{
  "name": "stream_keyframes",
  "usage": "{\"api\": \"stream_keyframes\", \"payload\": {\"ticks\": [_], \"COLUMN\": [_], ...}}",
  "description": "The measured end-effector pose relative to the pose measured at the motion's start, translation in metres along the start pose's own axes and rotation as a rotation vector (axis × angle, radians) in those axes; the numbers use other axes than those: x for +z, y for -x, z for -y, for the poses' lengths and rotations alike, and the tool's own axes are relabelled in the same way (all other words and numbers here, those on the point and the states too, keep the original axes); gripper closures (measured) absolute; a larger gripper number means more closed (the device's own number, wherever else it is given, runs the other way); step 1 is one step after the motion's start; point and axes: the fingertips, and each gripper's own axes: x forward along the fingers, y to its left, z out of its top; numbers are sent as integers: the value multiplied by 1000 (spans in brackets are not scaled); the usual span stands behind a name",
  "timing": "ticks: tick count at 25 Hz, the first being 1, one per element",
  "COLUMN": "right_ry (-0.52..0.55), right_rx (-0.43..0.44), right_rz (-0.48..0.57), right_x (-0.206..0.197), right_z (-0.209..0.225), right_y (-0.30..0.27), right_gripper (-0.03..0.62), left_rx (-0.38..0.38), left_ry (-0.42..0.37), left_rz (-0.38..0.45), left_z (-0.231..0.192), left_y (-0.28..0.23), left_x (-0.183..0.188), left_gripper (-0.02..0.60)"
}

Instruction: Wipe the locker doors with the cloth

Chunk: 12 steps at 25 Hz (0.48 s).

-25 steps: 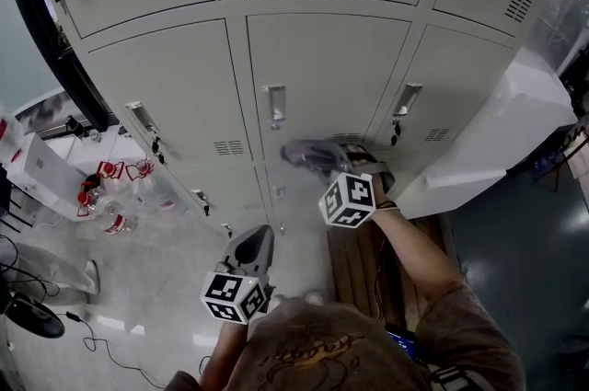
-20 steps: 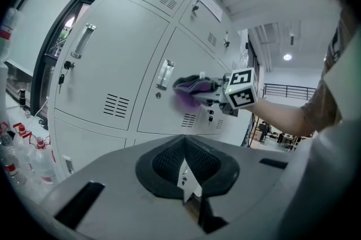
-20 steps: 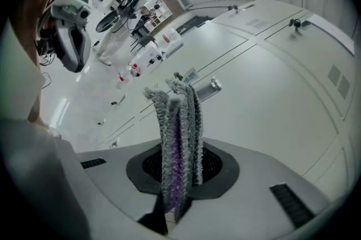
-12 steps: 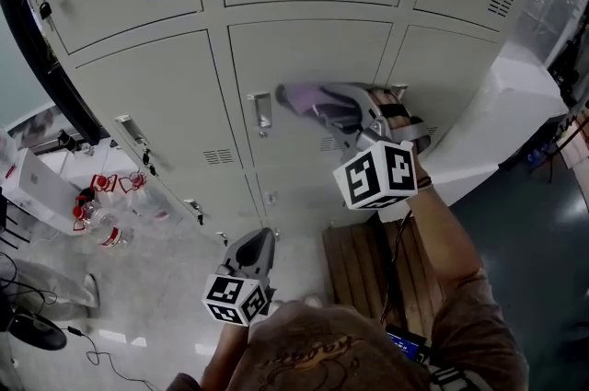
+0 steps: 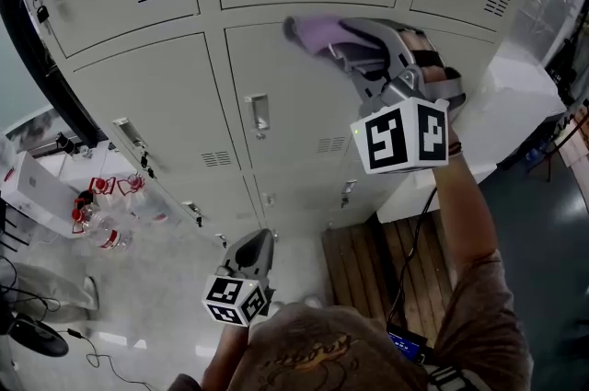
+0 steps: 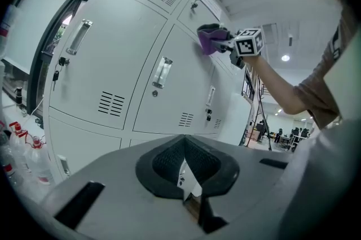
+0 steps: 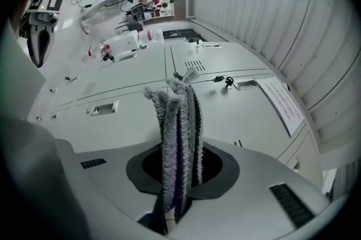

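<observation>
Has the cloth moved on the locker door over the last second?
Yes. The cloth went up the middle door: it was below the handle, and now sits above it, by the door's top edge.

**Cloth** [image 5: 317, 35]: purple, nubbly pile, bunched into several upright folds and clamped between the right tongs [image 7: 180, 179]. Its free end lies against the locker doors [image 5: 147, 95]. It sits above and to the right of the recessed handle [image 5: 259, 113] of the middle door, at that door's top edge (just under the seam with the row above).

**Locker doors**: pale grey sheet metal, all closed, set in rows and columns with narrow seams between them. The middle door carries a small louvred vent [image 5: 331, 143] below and to the right of its handle.
</observation>
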Motion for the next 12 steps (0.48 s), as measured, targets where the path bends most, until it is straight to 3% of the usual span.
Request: {"api": "stream_keyframes", "payload": {"ticks": [5,12], "right_ry": [25,63], "right_rx": [-39,-44], "right_rz": [2,-29], "right_x": [2,-9], "right_z": [21,9], "right_y": [-7,-27], "right_gripper": [540,540], "left_rx": [1,6], "left_ry": [1,5], "left_rz": [1,4], "left_z": [-1,-2], "left_y": [-2,-5], "left_x": [0,1], "left_gripper": [578,577]}}
